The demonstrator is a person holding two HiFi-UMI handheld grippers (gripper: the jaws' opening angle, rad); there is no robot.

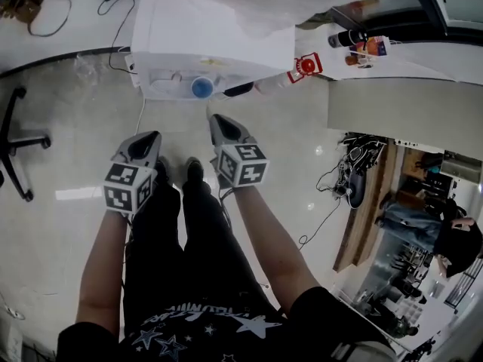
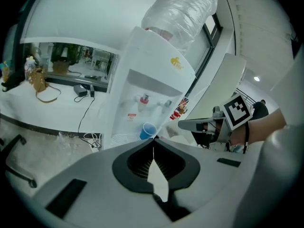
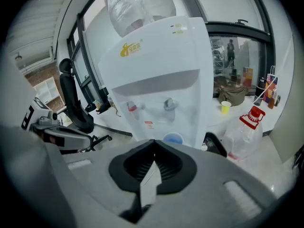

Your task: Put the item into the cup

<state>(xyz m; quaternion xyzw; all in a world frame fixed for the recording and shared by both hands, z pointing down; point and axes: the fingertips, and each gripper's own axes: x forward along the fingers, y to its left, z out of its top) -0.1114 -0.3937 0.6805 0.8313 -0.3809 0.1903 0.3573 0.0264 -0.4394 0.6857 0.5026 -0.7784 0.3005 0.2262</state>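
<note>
A blue cup (image 1: 201,87) stands in the tap recess of a white water dispenser (image 1: 211,29), under its red and blue taps. The blue cup (image 2: 147,130) shows just past my left gripper (image 2: 153,139), whose jaws are shut with nothing between them. My right gripper (image 3: 153,141) is shut and empty too, with the blue cup (image 3: 173,138) right beyond its tips. In the head view the left gripper (image 1: 146,136) and right gripper (image 1: 219,119) hang side by side over the floor, short of the dispenser. No loose item shows.
A clear plastic bottle with a red cap (image 1: 302,68) lies on the floor right of the dispenser. A black chair base (image 1: 15,138) is at the left. A yellow cup (image 3: 226,107) sits on the counter behind. Cables (image 1: 324,202) trail on the floor at right.
</note>
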